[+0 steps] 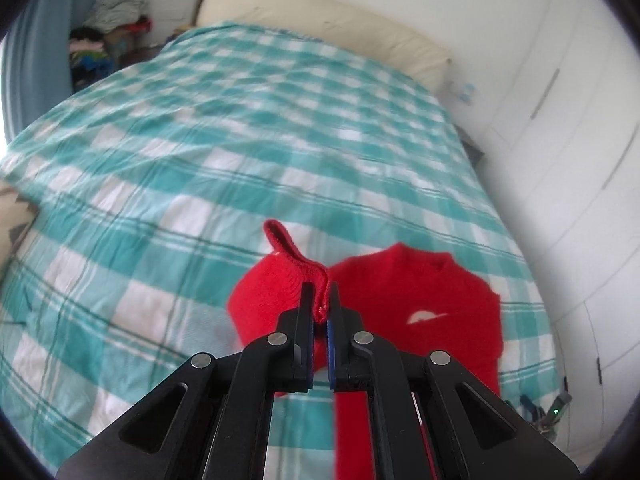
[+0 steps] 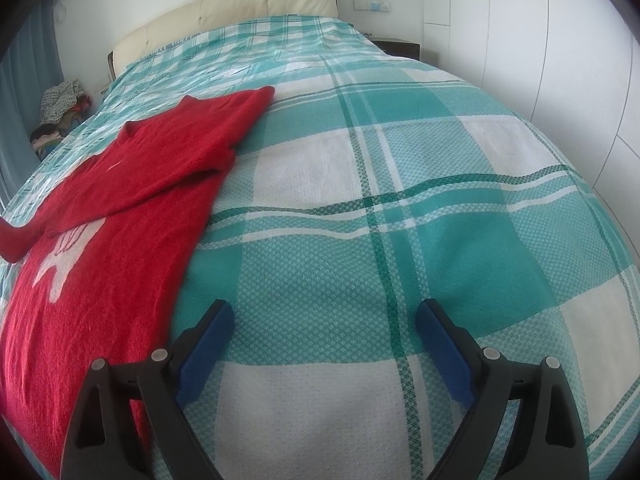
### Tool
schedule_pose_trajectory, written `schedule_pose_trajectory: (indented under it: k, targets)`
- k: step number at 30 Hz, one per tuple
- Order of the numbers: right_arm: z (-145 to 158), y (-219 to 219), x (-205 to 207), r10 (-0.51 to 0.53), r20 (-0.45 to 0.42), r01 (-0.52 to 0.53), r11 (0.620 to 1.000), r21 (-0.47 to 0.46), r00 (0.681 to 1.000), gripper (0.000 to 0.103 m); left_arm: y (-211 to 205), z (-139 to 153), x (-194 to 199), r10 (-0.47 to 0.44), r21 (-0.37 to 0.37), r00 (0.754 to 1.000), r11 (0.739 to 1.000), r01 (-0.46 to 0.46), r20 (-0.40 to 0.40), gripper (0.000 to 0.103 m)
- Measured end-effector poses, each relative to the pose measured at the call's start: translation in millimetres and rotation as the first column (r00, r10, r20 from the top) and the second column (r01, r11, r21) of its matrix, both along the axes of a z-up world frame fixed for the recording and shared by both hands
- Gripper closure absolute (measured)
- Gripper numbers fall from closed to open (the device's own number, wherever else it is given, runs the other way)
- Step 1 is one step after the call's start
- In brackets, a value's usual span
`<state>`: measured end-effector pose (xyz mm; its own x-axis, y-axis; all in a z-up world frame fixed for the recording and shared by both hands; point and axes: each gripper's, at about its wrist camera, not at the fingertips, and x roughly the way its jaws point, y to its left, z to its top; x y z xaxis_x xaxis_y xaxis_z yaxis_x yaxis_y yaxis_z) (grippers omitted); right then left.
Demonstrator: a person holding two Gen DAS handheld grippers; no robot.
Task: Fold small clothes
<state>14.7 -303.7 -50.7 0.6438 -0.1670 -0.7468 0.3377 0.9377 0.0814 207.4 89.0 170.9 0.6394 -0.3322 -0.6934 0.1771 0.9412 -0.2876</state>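
1. Left hand-held gripper (image 1: pixel 320 300) clamped on sleeve cuff (image 1: pixel 304 264) of red sweater (image 1: pixel 420 304), lifted above bed (image 1: pixel 200 140).
2. Right hand-held gripper (image 2: pixel 324 320) wide open, empty, beside sweater.
3. Right sleeve looks folded in; left sleeve + body fold left.

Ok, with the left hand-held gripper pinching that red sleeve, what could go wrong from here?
1. The left hand-held gripper grips only the cuff edge of the red sweater; it may slip out mid-fold.
2. The right hand-held gripper hangs open over the checked bedspread, beside the sweater, so nothing pins the body; pulling could drag it askew.
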Motion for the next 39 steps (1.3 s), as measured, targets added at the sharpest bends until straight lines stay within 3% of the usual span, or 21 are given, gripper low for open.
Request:
schedule_pose_trajectory:
  k: [5, 9, 13, 14, 16, 17, 18, 22, 24, 27, 30, 35, 39]
  targets:
    - [-0.1, -0.3, -0.3, 0.001, 0.001, -0.001, 1.0, 0.004, 1.0, 0.01, -129.9, 11.3, 9.3, -0.221, 0.032, 0.975, 0.975, 0.22, 0.037, 0.1]
    - [-0.2, -0.9, -0.6, 0.004, -0.001, -0.004, 1.0, 0.01, 1.0, 0.009, -206.4, -21.4, 12.3, -0.324, 0.036, 0.946, 0.945, 0.325, -0.021, 0.1]
    - [-1.1, -0.5, 1.0, 0.01, -0.005, -0.01, 1.0, 0.011, 1.0, 0.008, -254.5, -63.8, 8.4, -0.364, 0.037, 0.926, 0.929, 0.369, -0.101, 0.099]
    - [-1.2, 0.0, 1.4, 0.013, -0.007, -0.013, 1.0, 0.01, 1.0, 0.007, -261.2, -75.0, 10.0, -0.359, 0.044, 0.926, 0.929, 0.366, -0.119, 0.095]
    - [-1.5, 0.2, 2.7, 0.015, -0.01, -0.015, 1.0, 0.008, 1.0, 0.006, -268.5, -95.5, 9.9, -0.326, 0.078, 0.932, 0.937, 0.341, -0.155, 0.064]
    - [-1.6, 0.4, 2.5, 0.016, -0.009, -0.015, 1.0, 0.01, 1.0, 0.006, -266.5, -102.8, 7.6, -0.31, 0.084, 0.937, 0.941, 0.326, -0.162, 0.039]
    - [-1.5, 0.3, 2.1, 0.016, -0.008, -0.016, 1.0, 0.012, 1.0, 0.006, -260.2, -106.2, 4.4, -0.299, 0.08, 0.942, 0.946, 0.314, -0.153, 0.029]
    - [-1.7, 0.4, 2.2, 0.016, -0.009, -0.016, 1.0, 0.014, 1.0, 0.006, -222.4, -107.6, -14.3, -0.276, 0.114, 0.954, 0.951, 0.288, -0.116, 0.025]
    - [-1.9, 0.7, 2.6, 0.019, -0.012, -0.018, 1.0, 0.01, 1.0, 0.005, -190.9, -103.9, -28.8, -0.241, 0.181, 0.968, 0.951, 0.25, -0.07, 0.015]
    - [-2.5, 2.2, 3.5, 0.02, -0.019, -0.02, 1.0, 0.0, 1.0, 0.004, -136.9, -105.2, -49.8, -0.155, 0.284, 0.988, 0.947, 0.15, -0.007, 0.008]
    - [-2.8, 3.2, 3.8, 0.02, -0.022, -0.02, 1.0, -0.005, 1.0, 0.004, -83.7, -122.5, -65.4, -0.033, 0.342, 0.999, 0.939, 0.038, -0.019, 0.008]
    - [-3.3, 3.7, 4.0, 0.02, -0.023, -0.02, 1.0, -0.013, 1.0, 0.004, -23.3, -160.1, -88.0, 0.158, 0.382, 0.985, 0.916, -0.121, -0.066, 0.008]
    - [-3.6, 4.3, 3.1, 0.021, -0.018, -0.021, 1.0, -0.015, 1.0, 0.004, 2.0, -180.8, -100.5, 0.243, 0.325, 0.969, 0.921, -0.216, -0.046, 0.008]
